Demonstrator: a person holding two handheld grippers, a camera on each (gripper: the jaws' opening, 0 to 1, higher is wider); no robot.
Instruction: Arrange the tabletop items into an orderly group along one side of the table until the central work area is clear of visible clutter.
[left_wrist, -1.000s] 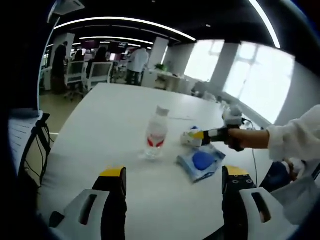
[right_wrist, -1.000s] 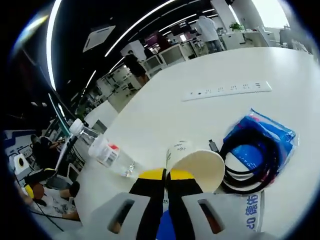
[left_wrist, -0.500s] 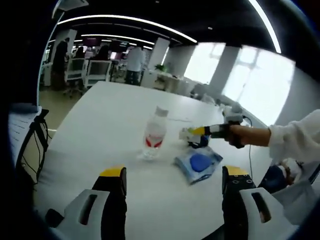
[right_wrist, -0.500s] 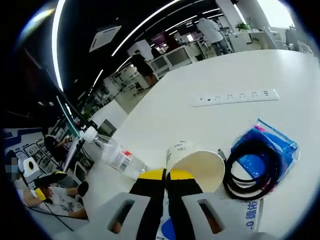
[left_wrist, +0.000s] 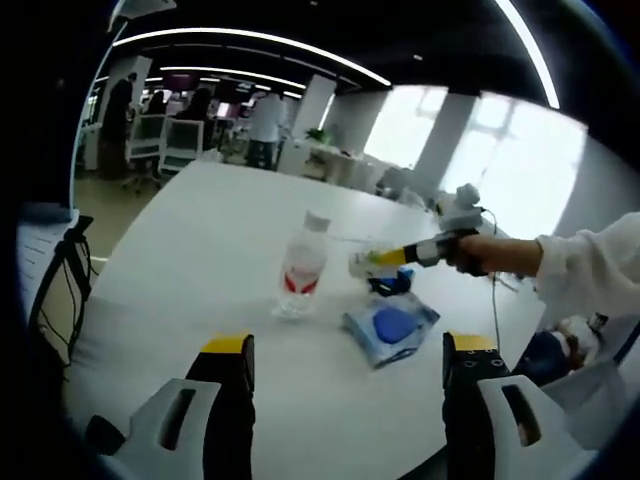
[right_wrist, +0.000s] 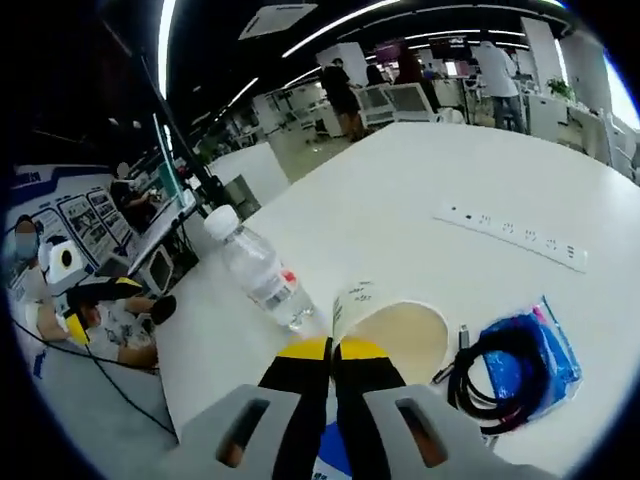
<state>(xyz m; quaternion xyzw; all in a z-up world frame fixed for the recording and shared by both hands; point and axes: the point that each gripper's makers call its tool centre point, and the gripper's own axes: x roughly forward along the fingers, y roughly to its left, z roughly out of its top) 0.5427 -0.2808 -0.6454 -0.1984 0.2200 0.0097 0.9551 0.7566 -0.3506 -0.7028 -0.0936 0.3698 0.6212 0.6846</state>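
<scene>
the paper cup (right_wrist: 392, 338) is pinched by its rim wall between the clenched fingers of the right gripper (right_wrist: 332, 352), its mouth turned toward that gripper's camera so its long axis runs roughly along the fingers and away from them. in the left gripper view the same cup (left_wrist: 364, 265) hangs off the tabletop (left_wrist: 200, 250) at the tip of the right gripper (left_wrist: 390, 258), just above the black cable coil (left_wrist: 390, 285) and beside the water bottle (left_wrist: 297, 268).

outward from the cup, in the right gripper view, the water bottle (right_wrist: 258, 272) stands just to its left, near but apart, and the black cable coil (right_wrist: 492, 375) lies just to its right, resting on the blue packet (right_wrist: 535, 365). the white power strip (right_wrist: 510, 237) lies well beyond, across open tabletop (right_wrist: 400, 190).

the left gripper (left_wrist: 345, 352) holds back at the near edge, its fingers spread wide and empty, well apart from the bottle, the blue packet (left_wrist: 388, 327) and the cup. so the right gripper is the one that has the cup, and the coming placement likely turns on which side of the bottle it sets the cup down on; the gap between bottle and cable looks narrow, and brushing the upright bottle seems the risk.
</scene>
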